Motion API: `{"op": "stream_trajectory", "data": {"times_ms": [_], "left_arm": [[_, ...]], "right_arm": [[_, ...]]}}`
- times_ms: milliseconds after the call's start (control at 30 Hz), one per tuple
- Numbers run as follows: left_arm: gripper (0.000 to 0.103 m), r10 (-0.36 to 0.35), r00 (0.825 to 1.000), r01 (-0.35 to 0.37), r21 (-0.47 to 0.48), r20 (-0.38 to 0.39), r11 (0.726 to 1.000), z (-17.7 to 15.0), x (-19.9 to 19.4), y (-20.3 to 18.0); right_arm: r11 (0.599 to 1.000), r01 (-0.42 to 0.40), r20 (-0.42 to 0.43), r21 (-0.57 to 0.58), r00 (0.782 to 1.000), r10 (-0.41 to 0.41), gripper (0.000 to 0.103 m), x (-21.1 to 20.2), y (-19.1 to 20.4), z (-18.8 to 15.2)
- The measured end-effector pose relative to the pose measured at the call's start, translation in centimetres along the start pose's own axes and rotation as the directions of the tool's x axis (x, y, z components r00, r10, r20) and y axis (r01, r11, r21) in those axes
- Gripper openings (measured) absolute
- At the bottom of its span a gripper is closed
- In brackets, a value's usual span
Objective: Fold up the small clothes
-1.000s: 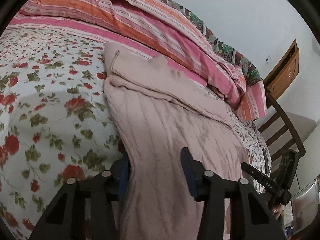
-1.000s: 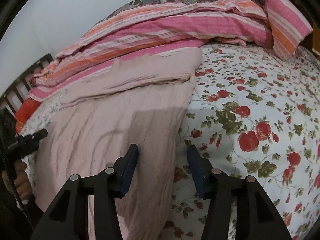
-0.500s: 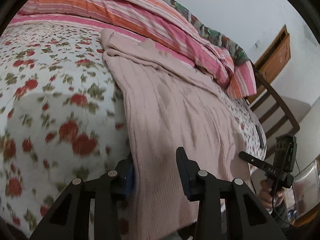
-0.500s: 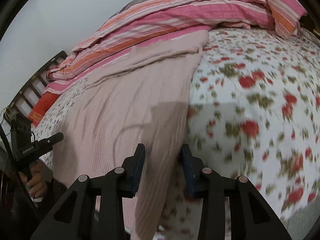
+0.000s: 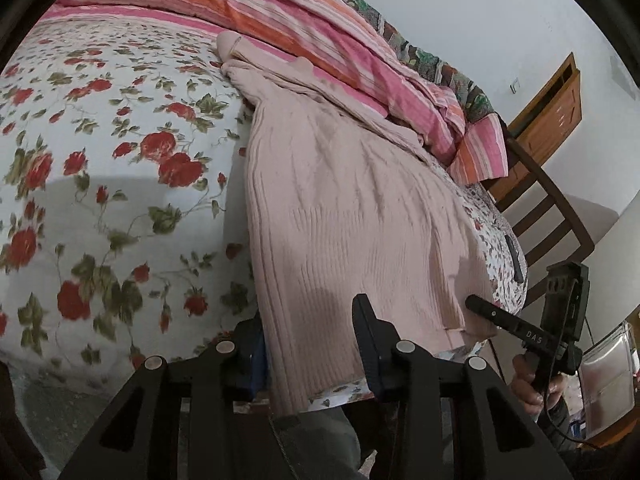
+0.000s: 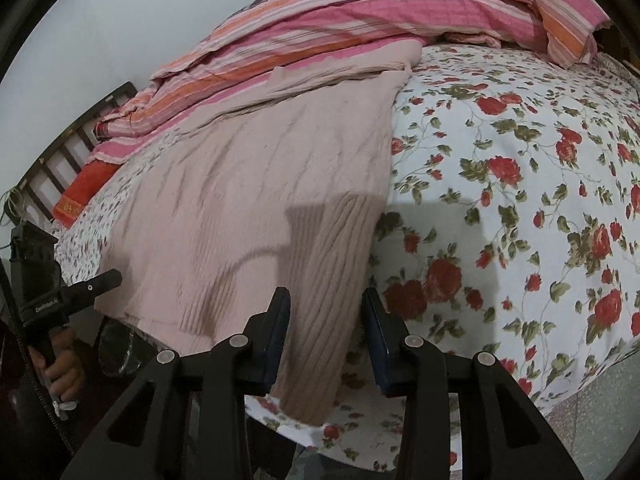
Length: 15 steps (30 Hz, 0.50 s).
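A pink knit sweater (image 5: 352, 216) lies flat on a floral bed (image 5: 100, 168). Each hand-held gripper, left (image 5: 310, 344) and right (image 6: 326, 334), straddles a hem corner, jaws parted, not clamped.

This is a bedroom in a home. A bed (image 6: 520, 208) with a rose-printed sheet fills both views, a rumpled pink and orange striped quilt (image 5: 304, 36) heaped along a plain white wall (image 5: 480, 20). A dark slatted bed frame (image 5: 552, 216) and a wooden cabinet (image 5: 556, 112) stand beside it.
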State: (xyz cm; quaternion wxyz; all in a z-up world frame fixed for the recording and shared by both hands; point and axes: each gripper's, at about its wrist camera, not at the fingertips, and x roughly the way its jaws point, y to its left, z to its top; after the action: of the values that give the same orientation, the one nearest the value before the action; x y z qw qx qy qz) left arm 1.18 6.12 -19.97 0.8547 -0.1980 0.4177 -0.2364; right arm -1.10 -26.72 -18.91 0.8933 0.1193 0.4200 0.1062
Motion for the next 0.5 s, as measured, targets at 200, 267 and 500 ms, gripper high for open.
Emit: {"op": "stream_trajectory", "data": {"times_ms": [200, 267, 500], "left_arm": [[0.012, 0.056, 0.998, -0.056, -0.002, 0.012, 0.998, 0.1, -0.1, -0.6], [0.011, 0.061, 0.998, -0.061, 0.007, 0.027, 0.998, 0.2, -0.3, -1.0], [0.01, 0.087, 0.993, -0.087, -0.002, 0.076, 0.996, 0.4, -0.7, -1.6]], "right_arm": [[1.0, 0.021, 0.022, 0.009, 1.0, -0.021, 0.007, -0.4, -0.2, -0.2], [0.999, 0.016, 0.052, 0.031, 0.998, -0.018, 0.007, -1.1, -0.5, -0.3], [0.998, 0.015, 0.092, 0.061, 0.996, -0.021, 0.011, -2.0, -1.3, -0.5]]}}
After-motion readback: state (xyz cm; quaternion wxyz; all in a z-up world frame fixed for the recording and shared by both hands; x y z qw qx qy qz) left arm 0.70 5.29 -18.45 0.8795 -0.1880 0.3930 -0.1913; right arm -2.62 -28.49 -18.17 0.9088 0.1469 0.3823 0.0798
